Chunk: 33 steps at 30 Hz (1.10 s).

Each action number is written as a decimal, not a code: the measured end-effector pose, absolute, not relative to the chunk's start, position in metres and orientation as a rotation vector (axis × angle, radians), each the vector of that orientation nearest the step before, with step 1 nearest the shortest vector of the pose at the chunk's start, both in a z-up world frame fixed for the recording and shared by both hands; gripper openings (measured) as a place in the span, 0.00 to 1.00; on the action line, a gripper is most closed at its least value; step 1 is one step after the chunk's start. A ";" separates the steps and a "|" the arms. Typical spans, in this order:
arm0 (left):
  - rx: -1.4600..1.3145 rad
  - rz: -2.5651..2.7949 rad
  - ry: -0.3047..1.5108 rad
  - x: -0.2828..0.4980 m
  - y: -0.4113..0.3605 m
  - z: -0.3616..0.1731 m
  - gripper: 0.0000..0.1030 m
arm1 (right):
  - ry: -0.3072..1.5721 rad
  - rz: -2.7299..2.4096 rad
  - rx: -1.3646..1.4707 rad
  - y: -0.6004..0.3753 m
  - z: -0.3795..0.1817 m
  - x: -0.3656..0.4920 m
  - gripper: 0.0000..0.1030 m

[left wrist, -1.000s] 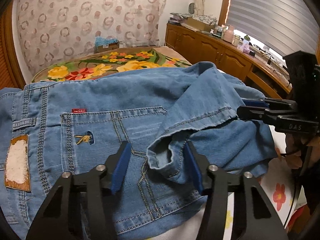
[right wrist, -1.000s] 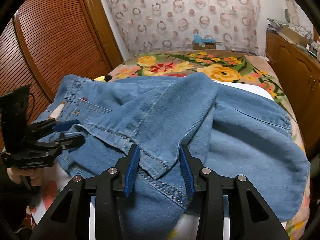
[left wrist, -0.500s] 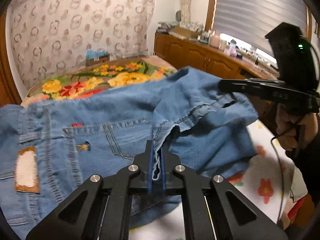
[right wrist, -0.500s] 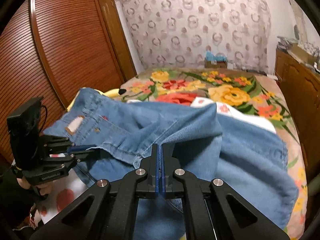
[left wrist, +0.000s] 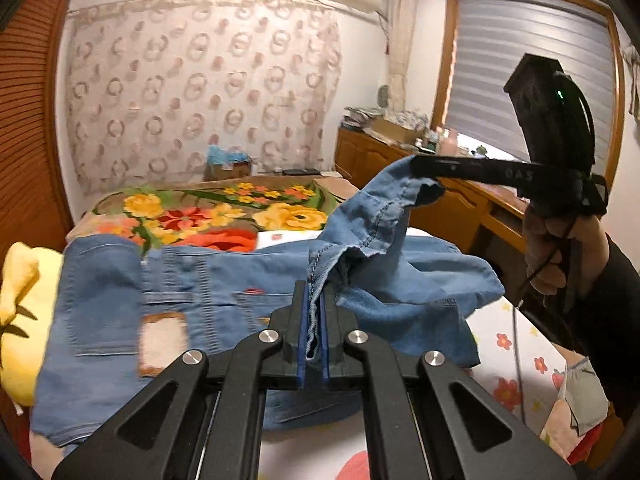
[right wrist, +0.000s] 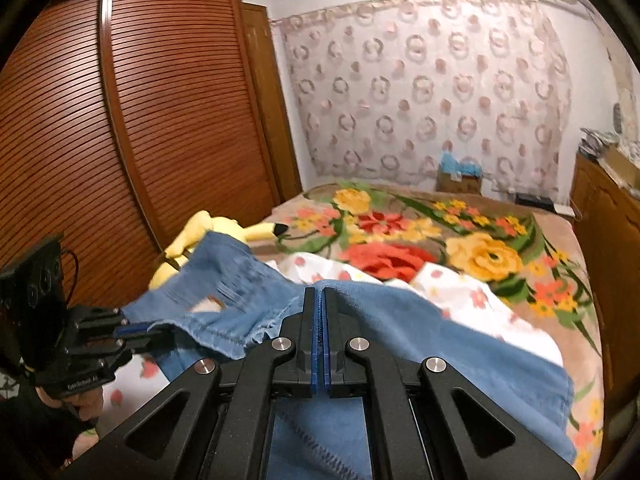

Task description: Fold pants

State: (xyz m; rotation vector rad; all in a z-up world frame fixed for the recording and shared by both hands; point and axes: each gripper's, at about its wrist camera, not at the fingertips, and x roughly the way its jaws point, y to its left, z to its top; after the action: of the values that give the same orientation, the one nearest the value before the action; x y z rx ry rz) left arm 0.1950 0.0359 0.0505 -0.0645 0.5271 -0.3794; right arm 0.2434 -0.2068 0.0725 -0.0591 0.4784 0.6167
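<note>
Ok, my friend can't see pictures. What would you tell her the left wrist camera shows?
The left tool is shut on the stitched hem of blue jeans lying on a bed. To the right, the right tool lifts another part of that hem higher. A flowery blanket lies behind.

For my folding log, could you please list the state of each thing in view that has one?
left gripper: jaws shut on the jeans' stitched hem.
right gripper: jaws shut on the jeans.
jeans: partly lifted, waistband end lying on the bed.
window blind: lowered.
wardrobe doors: shut.
yellow plush toy: lying beside the jeans.
</note>
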 end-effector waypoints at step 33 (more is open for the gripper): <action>-0.172 -0.227 0.651 0.204 0.130 -0.016 0.30 | 0.588 0.686 -0.222 -0.053 0.056 0.374 0.36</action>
State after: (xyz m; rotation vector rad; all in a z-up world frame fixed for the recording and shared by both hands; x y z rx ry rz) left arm 0.2038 0.1297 -0.0164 -0.1720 0.6507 -0.2270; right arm 0.3741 -0.0529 0.0564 -0.2220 0.5880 0.6859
